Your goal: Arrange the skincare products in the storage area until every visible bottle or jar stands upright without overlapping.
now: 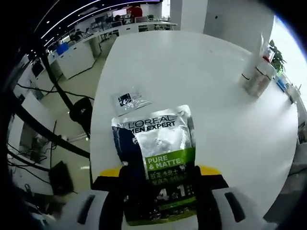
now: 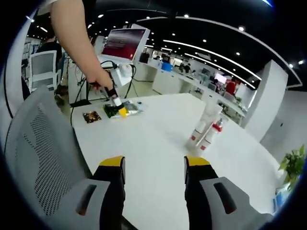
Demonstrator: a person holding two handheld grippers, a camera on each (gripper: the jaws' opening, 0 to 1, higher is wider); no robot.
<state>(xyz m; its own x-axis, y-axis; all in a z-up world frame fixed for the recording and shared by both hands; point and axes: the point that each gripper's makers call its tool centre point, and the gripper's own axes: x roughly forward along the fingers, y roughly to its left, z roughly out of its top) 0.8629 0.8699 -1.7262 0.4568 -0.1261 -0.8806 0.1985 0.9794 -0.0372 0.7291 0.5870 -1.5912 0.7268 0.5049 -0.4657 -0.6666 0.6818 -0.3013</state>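
Note:
A silver and green L'Oreal Men Expert pouch (image 1: 160,148) lies flat on the white table (image 1: 211,120). Its near end sits between the wide-apart jaws of my left gripper (image 1: 160,175), which is open and straddles it. A small sachet (image 1: 130,99) lies just beyond the pouch. Two white tubes (image 1: 256,74) stand at the far right. In the right gripper view my right gripper (image 2: 154,167) is open over the table with nothing between its jaws. The tubes (image 2: 206,125) stand ahead of it. A person's hand holds the left gripper (image 2: 115,98) on the pouch (image 2: 125,110), beside a dark sachet (image 2: 91,116).
A grey mesh chair (image 2: 38,153) stands close at the left of the right gripper, against the table edge. The person's arm (image 2: 79,38) reaches down from above. Desks, a monitor (image 2: 127,43) and cables fill the office behind. Floor (image 1: 72,96) drops away left of the table.

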